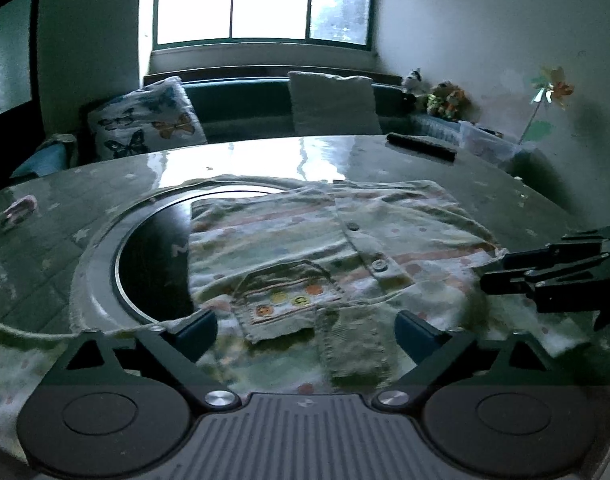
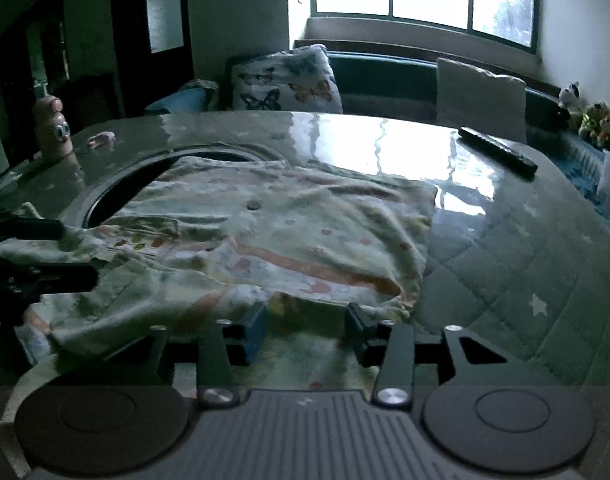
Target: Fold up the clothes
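While the garment [image 1: 305, 248], a small buttoned top printed with pale stripes and dots and bearing a patch pocket [image 1: 289, 300], lies spread on the worktop [image 1: 85, 200], part of it covers a dark round inset [image 1: 153, 264] set in the surface. One side appears already turned over the body, since a straight edge runs down the left of the cloth in the left wrist view and the far right corner lies squared in the right wrist view; this is a judgement, for the light is dim. The near hem is rumpled and not yet flat, so at least one further fold and a smoothing seem to remain.

The left gripper [image 1: 305, 332] hovers over the near edge beside the pocket with its jaws wide and nothing between them. The right gripper [image 2: 305, 326] sits at the near right edge with its jaws at a middling gap; cloth lies under and ahead of them, but the fingers do not press on it.

Farther out, a dark remote control [image 2: 497, 152] rests at the far right of the worktop and a pink toy figure [image 2: 51, 124] stands at the far left. Beyond are a bench seat with a butterfly cushion [image 1: 145, 120] and a bright window [image 1: 265, 0].
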{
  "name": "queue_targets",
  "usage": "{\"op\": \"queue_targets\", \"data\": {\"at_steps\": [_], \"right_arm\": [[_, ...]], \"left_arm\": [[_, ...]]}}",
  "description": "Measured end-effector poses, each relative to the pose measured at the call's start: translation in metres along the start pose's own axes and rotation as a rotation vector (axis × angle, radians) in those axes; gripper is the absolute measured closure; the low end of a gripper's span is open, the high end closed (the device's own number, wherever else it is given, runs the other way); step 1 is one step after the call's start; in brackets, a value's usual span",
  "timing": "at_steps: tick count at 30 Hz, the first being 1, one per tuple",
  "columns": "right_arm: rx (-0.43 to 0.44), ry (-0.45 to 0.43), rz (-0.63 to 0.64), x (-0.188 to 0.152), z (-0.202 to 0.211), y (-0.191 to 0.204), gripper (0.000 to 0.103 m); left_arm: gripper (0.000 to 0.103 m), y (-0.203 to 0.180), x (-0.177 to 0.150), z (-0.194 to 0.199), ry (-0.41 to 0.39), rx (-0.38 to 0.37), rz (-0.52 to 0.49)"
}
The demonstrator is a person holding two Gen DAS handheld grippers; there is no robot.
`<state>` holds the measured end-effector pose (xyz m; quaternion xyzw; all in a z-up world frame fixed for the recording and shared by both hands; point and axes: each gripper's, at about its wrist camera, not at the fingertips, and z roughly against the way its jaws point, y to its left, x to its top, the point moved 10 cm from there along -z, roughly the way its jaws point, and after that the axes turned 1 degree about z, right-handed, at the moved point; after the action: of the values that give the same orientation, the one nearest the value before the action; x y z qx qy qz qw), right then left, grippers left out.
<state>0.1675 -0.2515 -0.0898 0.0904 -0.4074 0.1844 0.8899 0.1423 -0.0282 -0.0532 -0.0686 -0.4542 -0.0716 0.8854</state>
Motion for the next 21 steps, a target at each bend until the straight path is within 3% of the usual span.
{"op": "queue_targets", "data": {"at_steps": [3, 5, 12, 14, 18, 21], "right_arm": [[0.008, -0.001, 0.001, -0.001, 0.004, 0.002, 0.057], [0.009, 0.000, -0.004, -0.003, 0.006, 0.002, 0.057], [0.006, 0.000, -0.026, -0.008, 0.009, -0.001, 0.056], [0.004, -0.001, -0.029, -0.009, 0.009, -0.002, 0.056], [0.005, 0.001, -0.032, -0.010, 0.007, -0.001, 0.056], [0.006, -0.004, -0.036, -0.009, 0.007, -0.001, 0.056]], "left_arm": [[0.031, -0.007, -0.001, -0.009, 0.019, -0.022, -0.015], [0.048, -0.011, -0.003, -0.014, 0.036, -0.036, -0.016], [0.069, -0.017, -0.007, -0.023, 0.045, -0.049, -0.019], [0.087, -0.017, -0.005, -0.022, 0.030, -0.032, -0.024], [0.096, -0.014, 0.000, -0.015, -0.014, -0.002, -0.032], [0.097, -0.013, 0.004, -0.009, -0.052, 0.041, -0.054]]}}
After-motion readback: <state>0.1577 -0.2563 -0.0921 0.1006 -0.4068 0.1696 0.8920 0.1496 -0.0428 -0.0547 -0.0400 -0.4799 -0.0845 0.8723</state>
